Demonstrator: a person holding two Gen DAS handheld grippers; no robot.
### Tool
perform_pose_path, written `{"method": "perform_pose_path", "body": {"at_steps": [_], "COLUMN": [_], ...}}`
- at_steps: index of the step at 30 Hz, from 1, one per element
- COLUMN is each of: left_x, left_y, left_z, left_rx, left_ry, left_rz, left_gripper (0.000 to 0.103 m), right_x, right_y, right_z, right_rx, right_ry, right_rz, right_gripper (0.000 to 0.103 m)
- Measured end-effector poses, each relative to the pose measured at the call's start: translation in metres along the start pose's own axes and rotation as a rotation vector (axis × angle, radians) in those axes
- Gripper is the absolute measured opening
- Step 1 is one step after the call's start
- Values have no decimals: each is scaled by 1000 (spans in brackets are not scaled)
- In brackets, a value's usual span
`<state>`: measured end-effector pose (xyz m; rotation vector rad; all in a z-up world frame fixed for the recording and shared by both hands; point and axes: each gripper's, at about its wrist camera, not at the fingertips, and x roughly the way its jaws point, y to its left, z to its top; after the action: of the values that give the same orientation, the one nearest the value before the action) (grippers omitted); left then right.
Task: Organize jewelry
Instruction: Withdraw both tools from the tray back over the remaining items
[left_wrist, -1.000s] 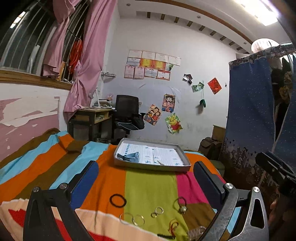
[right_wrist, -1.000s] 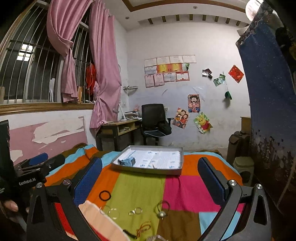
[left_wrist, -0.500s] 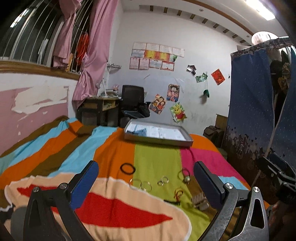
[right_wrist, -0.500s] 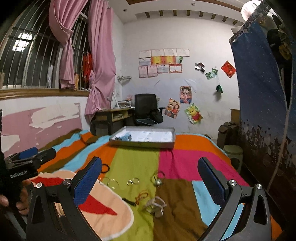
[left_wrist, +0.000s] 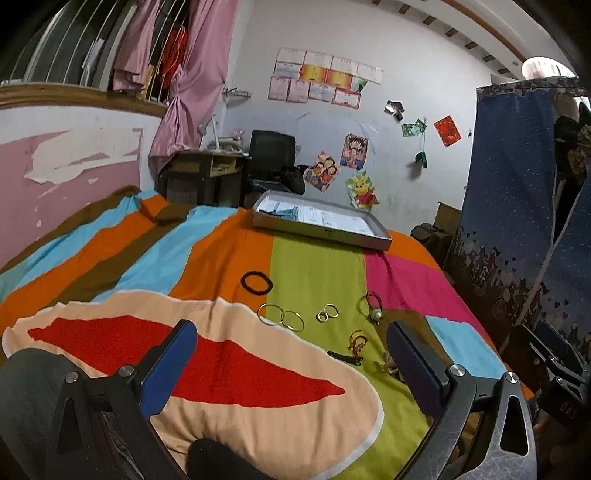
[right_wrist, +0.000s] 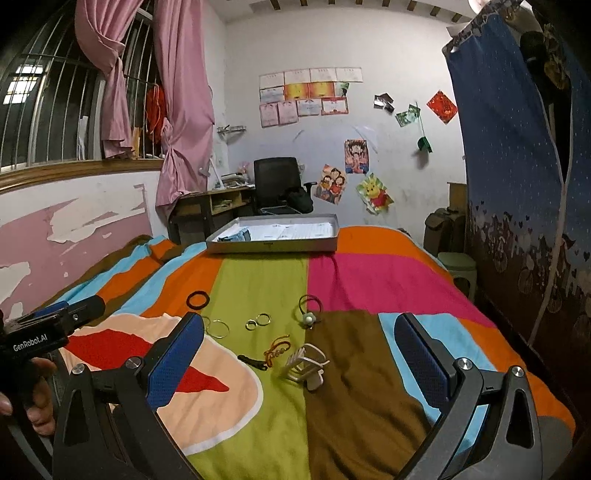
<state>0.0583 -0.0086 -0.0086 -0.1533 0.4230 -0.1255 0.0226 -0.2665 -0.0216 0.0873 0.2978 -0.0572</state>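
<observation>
Jewelry lies loose on a colourful striped bedspread (left_wrist: 314, 266): a black hair band (left_wrist: 256, 283) (right_wrist: 197, 299), two gold hoops (left_wrist: 280, 316) (right_wrist: 218, 328), two small rings (left_wrist: 327, 312) (right_wrist: 257, 321), a band with a pale bead (left_wrist: 375, 306) (right_wrist: 308, 312), a red-gold cord bracelet (left_wrist: 356, 341) (right_wrist: 277, 349), a black clip (right_wrist: 253, 362) and a white hair claw (right_wrist: 304, 363). A grey tray (left_wrist: 321, 232) (right_wrist: 273, 245) sits at the far end. My left gripper (left_wrist: 291, 363) and right gripper (right_wrist: 299, 358) hover open above the bed, holding nothing.
A desk (right_wrist: 214, 206) and black office chair (right_wrist: 280, 184) stand behind the bed. A blue curtain (right_wrist: 517, 184) hangs on the right, with a green stool (right_wrist: 458, 266) beside the bed. The left gripper's body and a hand (right_wrist: 37, 376) show at the right wrist view's left edge.
Both grippers have risen and tilted down toward the bed, so the jewelry now sits higher and farther ahead in both views. Both stay open and nothing was picked up.
</observation>
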Motion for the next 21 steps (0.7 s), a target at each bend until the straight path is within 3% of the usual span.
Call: {"method": "perform_pose_path", "body": {"at_steps": [10,21], "left_x": [11,53], "left_y": [-6,-16], "left_z": [10,40], "left_rx": [7,-20], "left_ry": [-13,-46], "left_rz": [7,-2], "left_gripper": [103,103], "right_x": [16,59], "right_y": [-3,-7], "right_z": [11,52], "right_rx": [26,15], "right_ry": [-10,-83], "right_rz": [9,3], "right_gripper": [102,102]}}
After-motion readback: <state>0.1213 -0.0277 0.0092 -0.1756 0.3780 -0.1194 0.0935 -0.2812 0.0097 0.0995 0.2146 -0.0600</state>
